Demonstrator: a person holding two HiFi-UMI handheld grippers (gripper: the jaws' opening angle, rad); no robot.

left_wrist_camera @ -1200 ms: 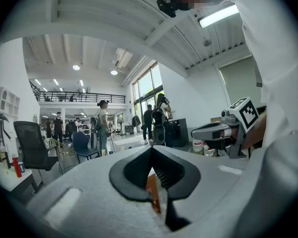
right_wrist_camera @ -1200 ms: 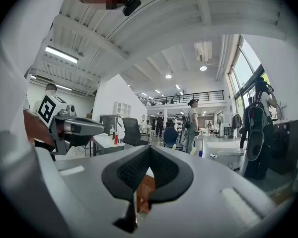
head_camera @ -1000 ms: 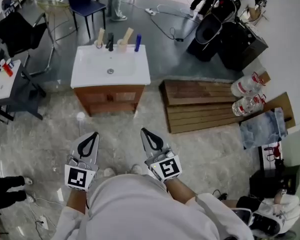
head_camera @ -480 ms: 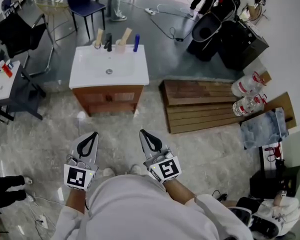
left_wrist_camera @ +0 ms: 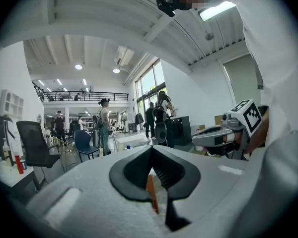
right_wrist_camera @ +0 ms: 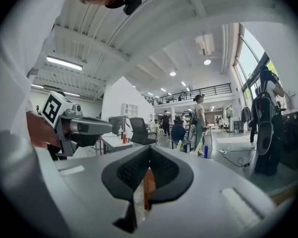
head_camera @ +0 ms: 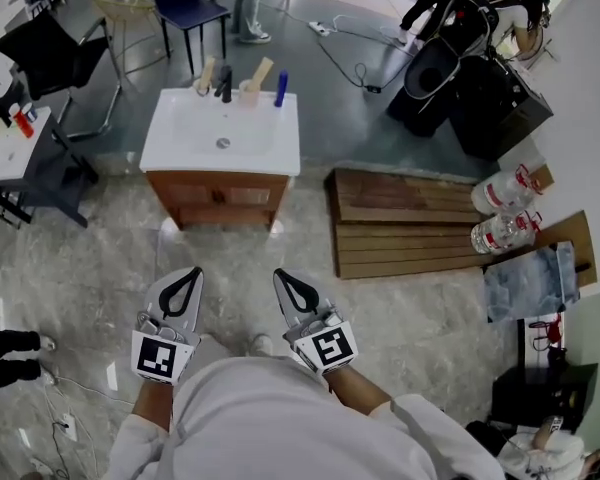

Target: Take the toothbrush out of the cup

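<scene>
toothbrush far ahead, both grippers closed and empty

the toothbrush stands in the cup at the far edge of the sink, its handle rising and leaning right. it lies straight ahead, well apart from both grippers. we judge the right gripper slightly nearer than the left gripper. each has its jaws pressed together on nothing.

cup: pale, upright, set on the back edge of the white worktop, just right of the dark tap | toothbrush: light wooden handle, stood in cup, tilted up-right | finer detail cannot be told
</scene>
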